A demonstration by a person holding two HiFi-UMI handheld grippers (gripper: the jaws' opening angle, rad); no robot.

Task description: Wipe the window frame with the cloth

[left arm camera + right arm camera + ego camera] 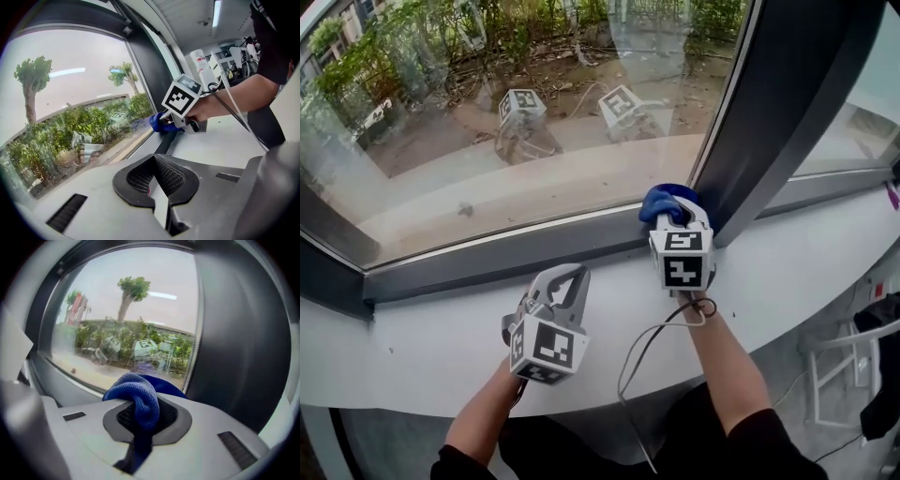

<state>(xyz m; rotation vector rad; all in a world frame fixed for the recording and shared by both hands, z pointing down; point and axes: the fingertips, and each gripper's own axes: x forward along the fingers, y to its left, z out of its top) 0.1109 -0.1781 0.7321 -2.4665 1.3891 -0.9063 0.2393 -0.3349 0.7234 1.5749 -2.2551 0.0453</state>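
Cloth (140, 404) blue, clamped in right gripper (675, 212), against window frame (534, 248) corner; left gripper (569, 281) jaws together, empty, above sill (778, 281).

White curved windowsill (422, 347), left gripper (569, 279) seemingly resting on it, tiny dark speck (390, 352)

Grey grippers (570, 272) (673, 212), marker cubes (682, 260), black sleeves (759, 448).

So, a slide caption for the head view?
Right gripper holds a blue cloth against the window frame; left gripper hangs shut and empty over the sill.
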